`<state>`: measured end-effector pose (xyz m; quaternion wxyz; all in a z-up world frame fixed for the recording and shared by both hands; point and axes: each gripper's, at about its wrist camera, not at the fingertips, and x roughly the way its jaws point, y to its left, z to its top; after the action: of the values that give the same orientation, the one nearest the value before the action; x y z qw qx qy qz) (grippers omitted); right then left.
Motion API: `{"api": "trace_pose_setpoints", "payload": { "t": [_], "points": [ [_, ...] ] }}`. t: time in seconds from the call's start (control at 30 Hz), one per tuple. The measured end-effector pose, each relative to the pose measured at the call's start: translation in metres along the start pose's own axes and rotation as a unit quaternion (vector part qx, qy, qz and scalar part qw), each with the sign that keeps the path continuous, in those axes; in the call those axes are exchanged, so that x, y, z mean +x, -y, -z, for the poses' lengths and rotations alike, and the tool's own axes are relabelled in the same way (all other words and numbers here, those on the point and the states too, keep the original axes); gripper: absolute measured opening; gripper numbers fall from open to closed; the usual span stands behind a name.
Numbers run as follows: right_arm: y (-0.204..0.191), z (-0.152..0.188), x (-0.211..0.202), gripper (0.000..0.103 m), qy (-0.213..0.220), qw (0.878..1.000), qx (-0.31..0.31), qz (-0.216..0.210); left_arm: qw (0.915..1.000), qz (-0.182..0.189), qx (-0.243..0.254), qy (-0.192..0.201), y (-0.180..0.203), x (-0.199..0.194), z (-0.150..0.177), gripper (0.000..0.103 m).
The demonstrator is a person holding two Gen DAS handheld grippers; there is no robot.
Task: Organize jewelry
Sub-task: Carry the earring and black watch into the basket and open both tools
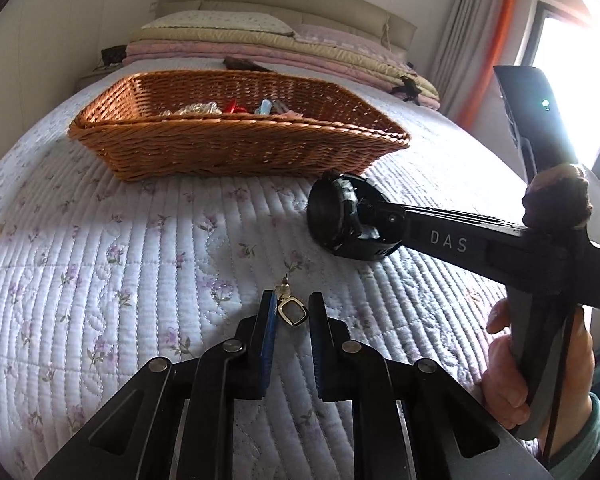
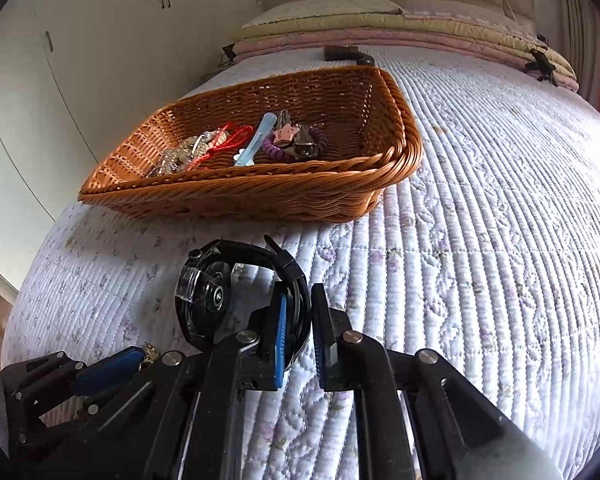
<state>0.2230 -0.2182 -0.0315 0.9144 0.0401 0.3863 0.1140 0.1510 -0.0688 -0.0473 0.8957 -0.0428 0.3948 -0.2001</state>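
Observation:
A gold-framed earring [image 1: 291, 308] lies on the quilt between the fingers of my left gripper [image 1: 293, 312], which is open around it, the left pad close to it. My right gripper [image 2: 299, 320] is shut on the strap of a black wristwatch [image 2: 208, 296], which rests on the quilt; it also shows in the left wrist view [image 1: 340, 216]. A wicker basket [image 1: 236, 144] sits beyond, holding several pieces of jewelry: a purple coil band [image 2: 296, 144], a red cord [image 2: 228, 140], a blue clip [image 2: 256, 140].
The bed is covered by a white floral quilt [image 2: 480, 240]. Folded blankets and a pillow [image 1: 260, 36] lie at the headboard. White wardrobes [image 2: 40, 80] stand left, a window [image 1: 572, 80] right. My left gripper's fingertip [image 2: 108, 368] shows at the lower left of the right wrist view.

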Motion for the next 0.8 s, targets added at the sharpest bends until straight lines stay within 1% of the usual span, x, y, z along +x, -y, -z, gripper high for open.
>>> {"api": "trace_pose_setpoints", "payload": {
  "t": [0.1, 0.27, 0.4, 0.53, 0.67, 0.77, 0.8],
  "points": [
    [0.002, 0.001, -0.006, 0.013, 0.011, 1.000, 0.004, -0.005, 0.9999, 0.002, 0.002, 0.013, 0.001, -0.007, 0.002, 0.016],
    [0.005, 0.008, -0.023, 0.013, 0.025, 0.999, 0.009, -0.018, 0.9990, 0.001, 0.007, 0.045, 0.004, -0.026, 0.004, 0.016],
    [0.005, 0.019, -0.048, 0.013, 0.043, 0.999, 0.015, -0.024, 0.9979, 0.002, 0.011, 0.064, 0.007, -0.043, 0.004, 0.016],
    [0.004, 0.024, -0.075, 0.013, 0.063, 0.998, 0.019, -0.024, 0.9963, 0.012, 0.002, 0.084, 0.002, -0.068, 0.003, 0.016],
    [-0.003, 0.014, -0.102, 0.013, 0.086, 0.996, 0.021, -0.024, 0.9926, 0.019, 0.004, 0.120, -0.001, -0.098, -0.012, 0.016],
    [-0.011, -0.010, -0.121, 0.014, 0.108, 0.994, 0.013, -0.021, 0.9888, 0.026, 0.010, 0.147, -0.004, -0.117, -0.034, 0.016],
    [-0.014, -0.022, -0.124, 0.014, 0.114, 0.993, 0.012, -0.021, 0.9871, 0.023, 0.013, 0.158, -0.004, -0.123, -0.046, 0.016]
  ]
}}
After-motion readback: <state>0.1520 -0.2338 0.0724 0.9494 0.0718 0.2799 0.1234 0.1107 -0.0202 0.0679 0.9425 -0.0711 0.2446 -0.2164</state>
